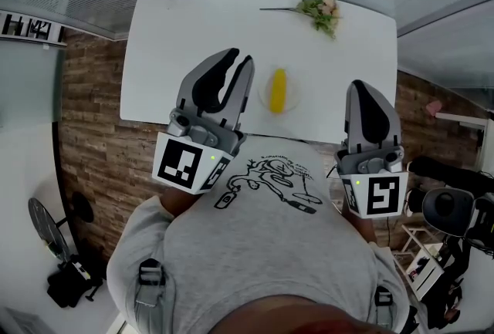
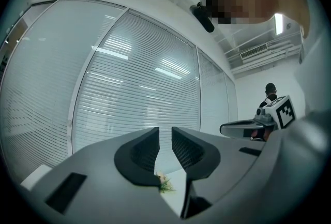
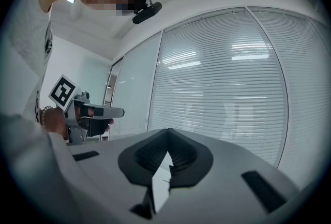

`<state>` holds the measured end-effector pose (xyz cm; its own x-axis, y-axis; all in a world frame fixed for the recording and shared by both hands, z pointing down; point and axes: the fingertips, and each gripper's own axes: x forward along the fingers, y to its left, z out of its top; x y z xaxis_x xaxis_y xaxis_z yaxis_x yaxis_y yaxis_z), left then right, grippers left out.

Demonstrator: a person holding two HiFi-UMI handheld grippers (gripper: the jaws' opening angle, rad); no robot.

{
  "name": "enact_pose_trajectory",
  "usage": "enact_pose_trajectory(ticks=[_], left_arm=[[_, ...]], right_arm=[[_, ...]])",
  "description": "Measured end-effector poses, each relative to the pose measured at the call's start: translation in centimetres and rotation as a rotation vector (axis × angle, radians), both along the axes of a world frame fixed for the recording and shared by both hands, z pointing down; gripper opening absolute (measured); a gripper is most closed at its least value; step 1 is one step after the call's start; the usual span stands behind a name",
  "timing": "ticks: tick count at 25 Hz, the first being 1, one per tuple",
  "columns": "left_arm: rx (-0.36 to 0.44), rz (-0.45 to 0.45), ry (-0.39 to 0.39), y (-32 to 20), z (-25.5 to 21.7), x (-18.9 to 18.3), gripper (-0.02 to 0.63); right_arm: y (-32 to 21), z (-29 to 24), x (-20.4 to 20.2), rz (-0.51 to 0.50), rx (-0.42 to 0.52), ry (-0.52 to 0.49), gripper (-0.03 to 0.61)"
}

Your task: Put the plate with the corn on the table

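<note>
1. Between the two grippers, ahead of and below both sets of jaws, the plate (image 1: 294, 101) with the corn (image 1: 278, 89) sits flat on the table (image 1: 193, 39). It's just right of the left gripper (image 1: 241, 59) tips and a bit further left of the right gripper (image 1: 361, 89). So as far as I can judge, the job looks done, or hasn't restarted.
2. Jaw state: the left jaws are a narrow slit apart with nothing in them. The right jaws are pressed together at the tips, also empty. Neither touches the plate.
3. What could go wrong: the plate looks close to the table's near edge, the side nearest the jaws. If either gripper drops down carelessly, a bump could slide it toward that edge.
4. The right jaws would have to spread first. Going in pressed together would just shove the rim.
5. Corn is round, so tilting the plate sideways would probably roll it off.
6. Orientation: the corn's long axis runs straight away from the jaws, toward the far edge where the flowers (image 1: 323, 12) lie. I can't tell which end is the tip.
</note>
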<state>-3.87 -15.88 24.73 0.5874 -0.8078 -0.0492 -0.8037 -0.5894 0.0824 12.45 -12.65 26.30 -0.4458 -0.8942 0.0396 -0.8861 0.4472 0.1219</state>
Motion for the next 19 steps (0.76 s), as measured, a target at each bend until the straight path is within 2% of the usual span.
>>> enact_pose_trajectory(ticks=[19], left_arm=[[-0.023,0.002,0.006,0.28,0.66,0.01,0.086]], right_arm=[[0.27,-0.02,0.11,0.003,-0.004,0.002,0.006]])
